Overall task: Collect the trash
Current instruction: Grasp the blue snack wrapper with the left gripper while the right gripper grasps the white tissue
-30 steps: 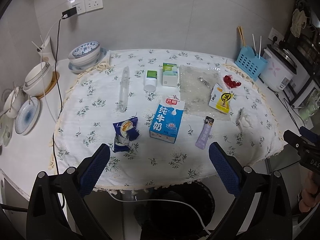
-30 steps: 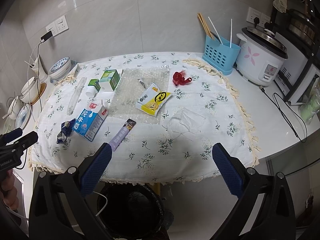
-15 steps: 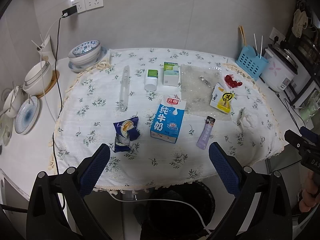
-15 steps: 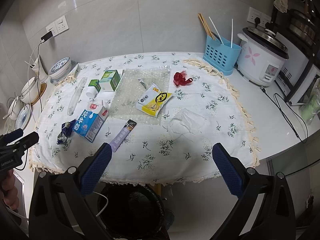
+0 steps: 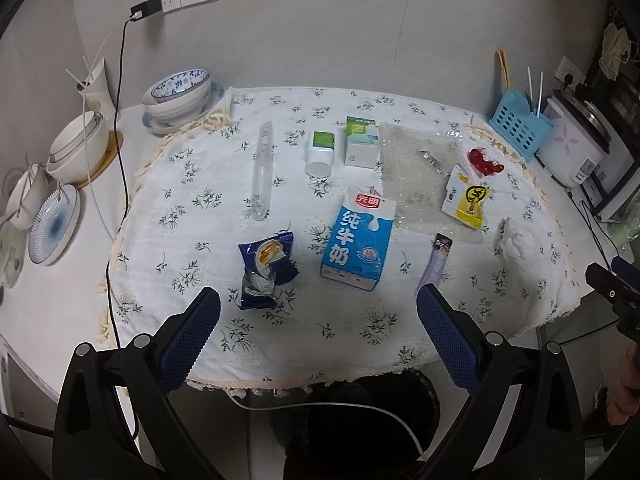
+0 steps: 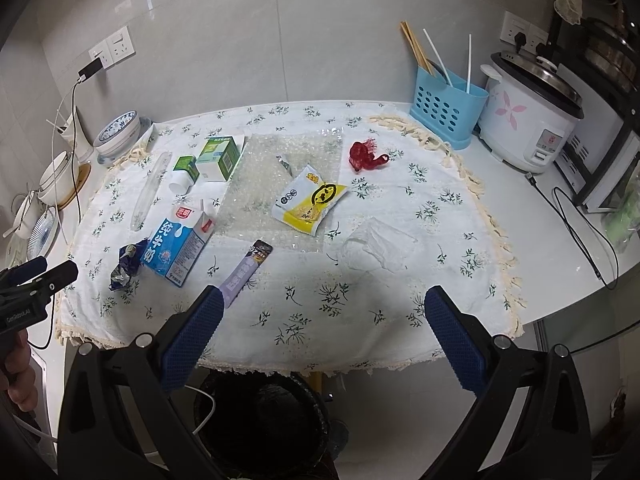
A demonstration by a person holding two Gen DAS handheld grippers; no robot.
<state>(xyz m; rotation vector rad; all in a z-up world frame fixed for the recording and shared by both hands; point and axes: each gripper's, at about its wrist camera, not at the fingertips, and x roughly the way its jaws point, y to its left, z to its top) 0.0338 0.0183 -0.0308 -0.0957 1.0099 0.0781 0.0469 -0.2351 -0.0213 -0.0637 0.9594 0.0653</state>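
Evidently nothing is collected yet: the left gripper (image 5: 318, 312) and right gripper (image 6: 320, 314) both hang spread wide and empty off the near edge of the floral tablecloth (image 6: 360, 304). Every scrap lies on it: the crumpled dark-blue snack wrapper (image 5: 266, 268), blue-and-white milk carton (image 5: 358, 238), purple sachet (image 6: 246, 272), yellow-and-white packet (image 6: 310, 200), crumpled white tissue (image 6: 378, 246) and red scrap (image 6: 366, 156). Below the edge waits the black bin (image 6: 260, 412). A white cable (image 5: 320, 404) crosses above its mouth and could snag a drop.
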